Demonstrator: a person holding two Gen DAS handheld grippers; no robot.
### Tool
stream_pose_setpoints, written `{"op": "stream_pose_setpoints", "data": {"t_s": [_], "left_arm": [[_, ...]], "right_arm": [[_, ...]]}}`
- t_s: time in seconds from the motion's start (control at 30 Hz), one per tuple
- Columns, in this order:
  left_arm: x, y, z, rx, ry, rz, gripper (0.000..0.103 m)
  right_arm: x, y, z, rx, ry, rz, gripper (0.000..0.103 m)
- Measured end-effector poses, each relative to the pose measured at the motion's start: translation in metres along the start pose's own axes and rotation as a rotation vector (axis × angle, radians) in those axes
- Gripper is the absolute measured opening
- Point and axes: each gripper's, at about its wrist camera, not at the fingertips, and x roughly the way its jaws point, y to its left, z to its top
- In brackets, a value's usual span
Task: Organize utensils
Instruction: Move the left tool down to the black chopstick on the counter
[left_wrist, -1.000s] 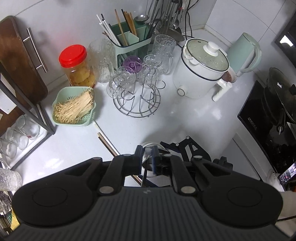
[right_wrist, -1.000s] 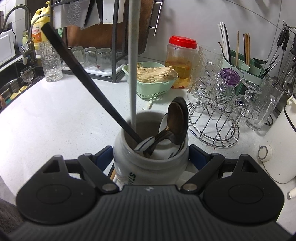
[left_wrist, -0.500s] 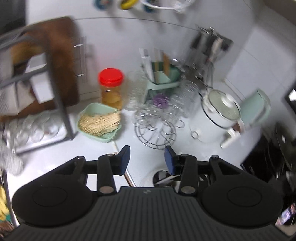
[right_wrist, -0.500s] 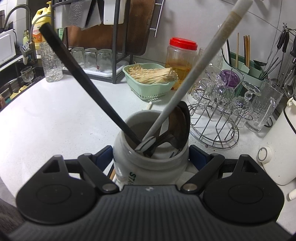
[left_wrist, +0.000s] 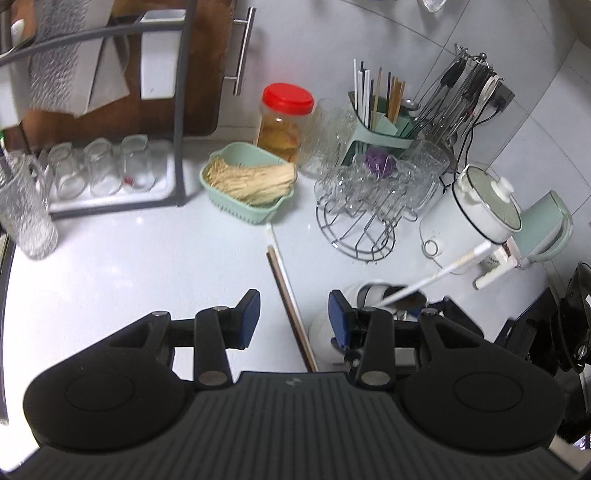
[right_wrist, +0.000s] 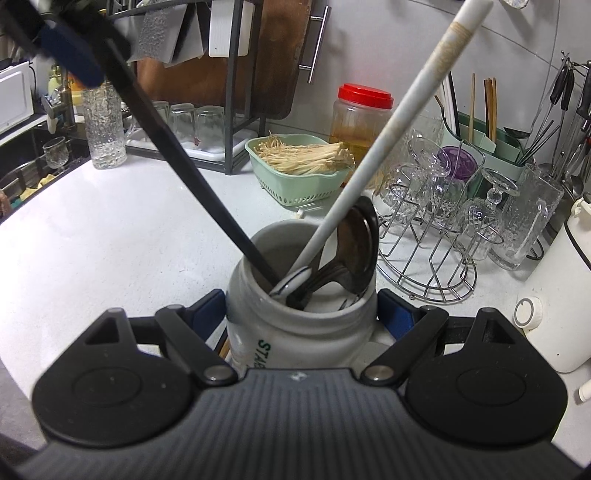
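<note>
We look steeply down on the surface from the left, closer and lower from the right; both share the basket

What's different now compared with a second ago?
The left gripper let go of the white utensil, which tipped to lean right in the jar, then swung away with fingers open over the chopsticks. The right gripper still clamps the jar.
</note>
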Motion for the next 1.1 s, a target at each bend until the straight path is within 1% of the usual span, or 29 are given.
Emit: {"op": "stream_pose_setpoints", "data": {"t_s": [0.13,0.23,0.33,0.5,0.6,0.77,0.87,1.0,1.1], "left_arm": [[0.002,0.005,-0.023,-0.029,0.005,0.021,0.046],[0.010,0.012,-0.038,-0.067,0.026,0.022,0.046],[0.019,0.014,-0.052,-0.083,0.042,0.032,0.046],[0.034,0.014,-0.069,-0.101,0.035,0.014,0.046],[0.048,0.014,-0.076,-0.111,0.049,0.004,0.046],[0.072,0.010,-0.083,-0.094,0.090,-0.003,0.046],[0.084,0.005,-0.088,-0.080,0.104,-0.004,0.046],[0.101,-0.001,-0.089,-0.077,0.126,-0.017,0.046],[0.113,-0.006,-0.086,-0.051,0.138,-0.030,0.046]], "right_arm": [[0.000,-0.001,0.000,0.013,-0.003,-0.002,0.090],[0.000,-0.001,0.001,0.012,0.004,0.001,0.090],[0.000,0.000,0.001,0.003,0.006,-0.003,0.090],[0.000,-0.003,-0.001,0.003,-0.010,-0.009,0.090],[0.001,-0.007,-0.003,0.007,-0.019,-0.014,0.090],[0.001,-0.014,-0.005,-0.014,-0.032,0.007,0.090],[0.002,-0.017,-0.005,-0.004,-0.035,-0.003,0.090],[0.004,-0.024,-0.005,0.006,-0.038,-0.008,0.090],[0.005,-0.029,-0.006,0.012,-0.037,-0.018,0.090]]}}
